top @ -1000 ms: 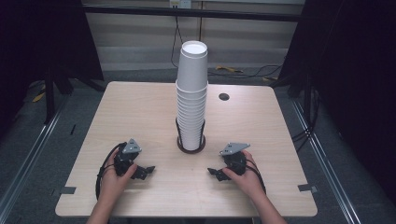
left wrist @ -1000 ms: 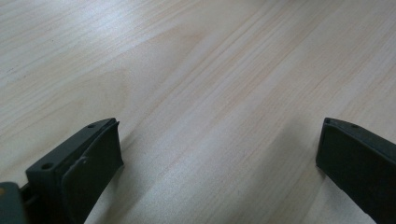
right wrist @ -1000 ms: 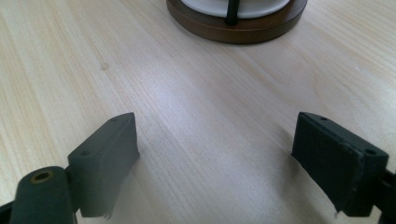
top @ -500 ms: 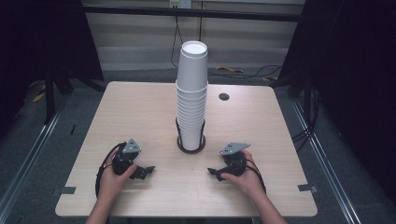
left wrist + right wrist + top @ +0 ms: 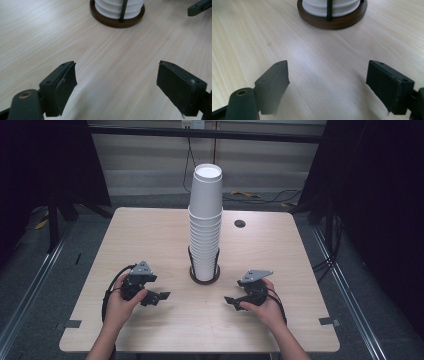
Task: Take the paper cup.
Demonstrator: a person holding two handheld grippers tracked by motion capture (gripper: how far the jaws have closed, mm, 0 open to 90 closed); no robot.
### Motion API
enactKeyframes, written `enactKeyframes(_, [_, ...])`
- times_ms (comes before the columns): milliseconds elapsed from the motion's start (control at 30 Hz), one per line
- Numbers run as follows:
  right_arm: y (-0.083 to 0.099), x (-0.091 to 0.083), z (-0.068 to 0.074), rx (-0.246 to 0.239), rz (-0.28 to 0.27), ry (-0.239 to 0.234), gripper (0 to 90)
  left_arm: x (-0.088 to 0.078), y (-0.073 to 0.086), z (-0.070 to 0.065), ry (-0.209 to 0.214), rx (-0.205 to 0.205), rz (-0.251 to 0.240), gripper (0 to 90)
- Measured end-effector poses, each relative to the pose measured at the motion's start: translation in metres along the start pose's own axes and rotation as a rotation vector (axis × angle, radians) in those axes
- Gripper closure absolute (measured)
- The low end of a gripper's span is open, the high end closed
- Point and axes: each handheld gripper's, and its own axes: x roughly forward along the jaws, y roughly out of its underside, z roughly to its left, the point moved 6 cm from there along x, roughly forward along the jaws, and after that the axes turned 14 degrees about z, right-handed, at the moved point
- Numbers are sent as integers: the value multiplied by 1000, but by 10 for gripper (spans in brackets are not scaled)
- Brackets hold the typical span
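A tall stack of white paper cups (image 5: 205, 220) stands in a dark round holder (image 5: 204, 276) at the middle of the wooden table (image 5: 150, 235). My left gripper (image 5: 159, 297) hovers to the left of the holder and points toward it. In the left gripper view its jaws (image 5: 115, 72) stand apart with nothing between them, and they have just been closing. My right gripper (image 5: 231, 302) sits to the right of the holder, open and empty (image 5: 327, 72). The holder's base (image 5: 117, 21) (image 5: 332, 21) lies ahead of both grippers.
A small dark round hole (image 5: 239, 223) sits in the table behind and right of the cups. Bare wood surrounds the holder on every side. The right gripper's jaw tip (image 5: 200, 7) reaches into the top right of the left gripper view.
My left gripper has lifted a little off the table. The right gripper and the cup stack have kept their places.
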Motion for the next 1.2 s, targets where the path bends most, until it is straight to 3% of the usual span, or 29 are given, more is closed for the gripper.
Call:
enactKeyframes(167, [-14, -13, 2, -12, -43, -9, 185, -13, -22, -3, 19, 6, -2, 158])
enactKeyframes(267, [-24, -21, 2, -16, -57, -12, 188, -22, -37, -8, 53, 12, -22, 158])
enactKeyframes(400, [-42, -36, 1, -28, -84, -31, 190, -38, -56, -10, 47, 32, -45, 158])
enactKeyframes(500, [-57, -47, 0, -56, -95, -6, 190, -51, -70, -8, 42, 35, -51, 159])
enactKeyframes(667, [-80, -65, -3, -62, -130, 3, 191, -68, -90, -5, 13, 53, -33, 161])
enactKeyframes(900, [-105, -86, -10, -22, -194, -13, 191, -89, -121, -6, 13, 70, -74, 166])
enactKeyframes(1067, [-125, -96, -14, 0, -232, -29, 190, -97, -141, -8, 31, 89, -74, 164])
enactKeyframes(1200, [-136, -100, -14, -10, -234, -30, 186, -101, -150, -7, 32, 92, -75, 164])
